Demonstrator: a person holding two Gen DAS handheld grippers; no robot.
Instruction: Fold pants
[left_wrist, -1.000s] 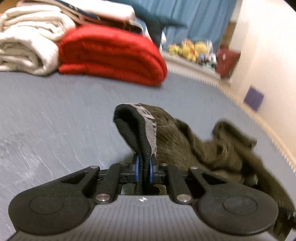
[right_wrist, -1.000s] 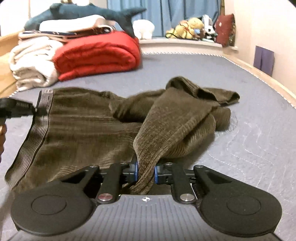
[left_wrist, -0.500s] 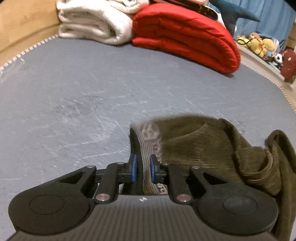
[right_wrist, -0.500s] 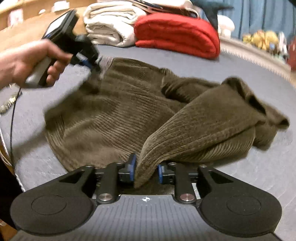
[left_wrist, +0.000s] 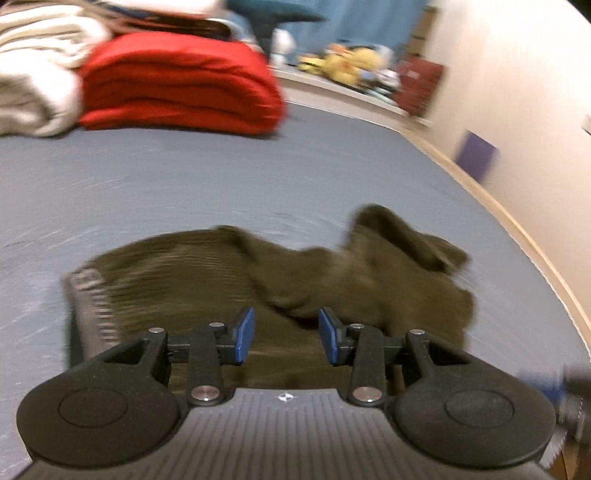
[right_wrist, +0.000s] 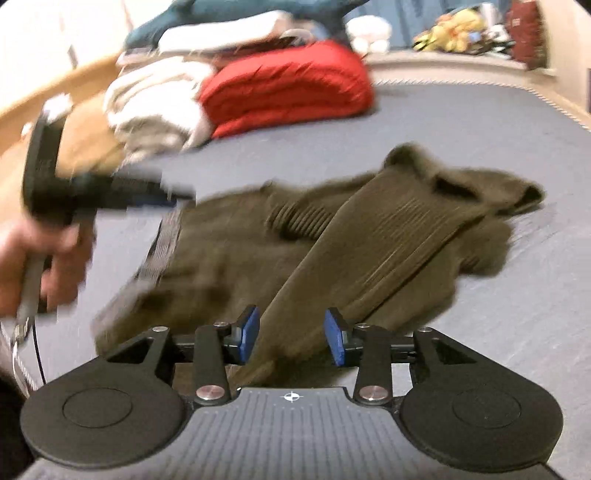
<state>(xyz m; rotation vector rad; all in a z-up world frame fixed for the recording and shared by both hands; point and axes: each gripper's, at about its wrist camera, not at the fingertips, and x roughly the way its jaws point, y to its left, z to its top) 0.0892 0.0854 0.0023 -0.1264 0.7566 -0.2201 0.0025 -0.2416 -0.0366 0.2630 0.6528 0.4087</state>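
Note:
The olive-brown corduroy pants lie crumpled on the grey bed, with the grey elastic waistband at the left. My left gripper is open just above the pants and holds nothing. In the right wrist view the pants spread across the bed, one leg running between the blue pads of my right gripper, which is open. The left gripper shows there in a hand, blurred, near the waistband.
A folded red blanket and white blankets are stacked at the head of the bed, with a blue shark toy on top. Stuffed toys sit on a ledge. The wall runs along the right.
Both grippers have opened and let go of the pants. The pants have dropped onto the bed. The left gripper has swung right, away from the waistband.

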